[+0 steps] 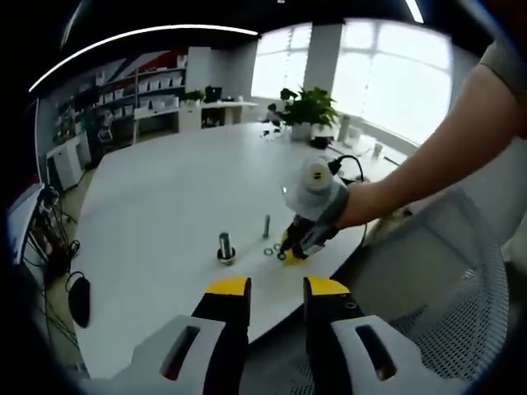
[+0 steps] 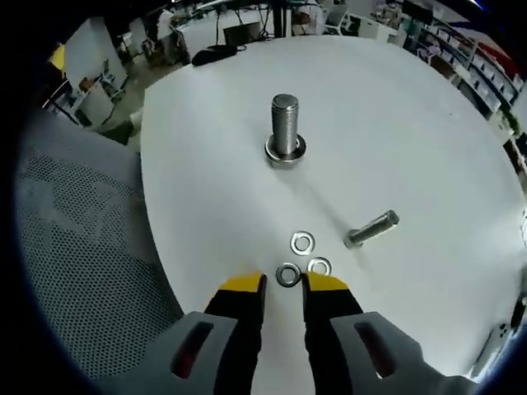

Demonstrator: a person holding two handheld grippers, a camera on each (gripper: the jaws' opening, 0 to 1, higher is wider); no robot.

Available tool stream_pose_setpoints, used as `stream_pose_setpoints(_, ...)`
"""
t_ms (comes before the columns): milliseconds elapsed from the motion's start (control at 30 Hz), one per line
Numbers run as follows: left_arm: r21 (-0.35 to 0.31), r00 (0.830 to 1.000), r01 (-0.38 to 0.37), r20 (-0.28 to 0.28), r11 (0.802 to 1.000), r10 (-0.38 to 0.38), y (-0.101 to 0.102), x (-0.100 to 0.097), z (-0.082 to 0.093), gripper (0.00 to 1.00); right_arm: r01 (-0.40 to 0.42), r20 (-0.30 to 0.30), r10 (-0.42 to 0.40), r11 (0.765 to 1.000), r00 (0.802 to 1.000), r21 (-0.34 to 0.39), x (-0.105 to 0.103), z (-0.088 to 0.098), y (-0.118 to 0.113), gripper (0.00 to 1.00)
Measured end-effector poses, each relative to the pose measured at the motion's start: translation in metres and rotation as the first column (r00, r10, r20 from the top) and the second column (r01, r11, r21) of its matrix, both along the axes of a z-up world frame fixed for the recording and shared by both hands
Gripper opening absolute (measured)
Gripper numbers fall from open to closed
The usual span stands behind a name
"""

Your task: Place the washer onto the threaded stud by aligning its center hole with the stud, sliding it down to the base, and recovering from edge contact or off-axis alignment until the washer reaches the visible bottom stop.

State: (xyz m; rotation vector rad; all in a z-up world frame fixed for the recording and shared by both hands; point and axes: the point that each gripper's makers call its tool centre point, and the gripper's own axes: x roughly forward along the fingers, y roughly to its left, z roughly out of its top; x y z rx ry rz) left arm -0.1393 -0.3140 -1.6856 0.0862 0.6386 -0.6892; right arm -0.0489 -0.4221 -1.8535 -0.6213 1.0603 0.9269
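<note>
Right gripper (image 2: 284, 288) fingers apart beside washer (image 2: 287, 275); left gripper (image 1: 277, 290) fingers apart

Left gripper view: off the table's near edge, set back, faces across the white table (image 1: 165, 206) toward far windows | Right gripper view: close, low over the tabletop, faces the upright bolt (image 2: 285, 132) | Shared: upright bolt (image 1: 226, 248), washers (image 2: 302, 243), smaller bolt (image 2: 370, 228).
</note>
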Motion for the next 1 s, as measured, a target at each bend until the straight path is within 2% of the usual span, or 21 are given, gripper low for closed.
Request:
stream_pose_setpoints(133,0.001,1.0,0.001,-0.005,1.0,-0.001,-0.0002,-0.0004,-0.0006,0.23,-0.06,-0.026,0.058,0.995,0.998,-0.075,-0.0011,-0.0018,0.0009,0.19)
stream_pose_setpoints(233,0.002,1.0,0.006,-0.003,1.0,-0.006,-0.001,-0.0003,-0.0004,0.23,-0.136,-0.052,0.129,0.981,0.99,-0.139,-0.0029,-0.0021,0.0028,0.17)
stream_pose_setpoints(367,0.003,1.0,0.007,-0.006,1.0,-0.007,-0.0004,-0.0009,-0.0012,0.23,-0.124,-0.078,0.111,0.974,0.991,-0.19,-0.0019,-0.0033,0.0046,0.16)
stream_pose_setpoints(467,0.002,1.0,0.002,-0.003,1.0,-0.002,0.0004,-0.0003,-0.0006,0.23,-0.162,-0.083,0.147,0.961,0.986,-0.223,-0.0039,-0.0034,0.005,0.16)
stream_pose_setpoints(800,0.002,1.0,0.014,-0.005,1.0,-0.014,-0.001,-0.0009,-0.0005,0.22,-0.224,-0.111,0.201,0.939,0.973,-0.262,-0.0043,-0.0038,0.0043,0.16)
stream_pose_setpoints(1000,-0.009,1.0,0.008,0.008,1.0,-0.008,0.0001,-0.0009,0.0021,0.21,-0.181,-0.123,0.15,0.937,0.981,-0.3,-0.0029,-0.0045,0.005,0.16)
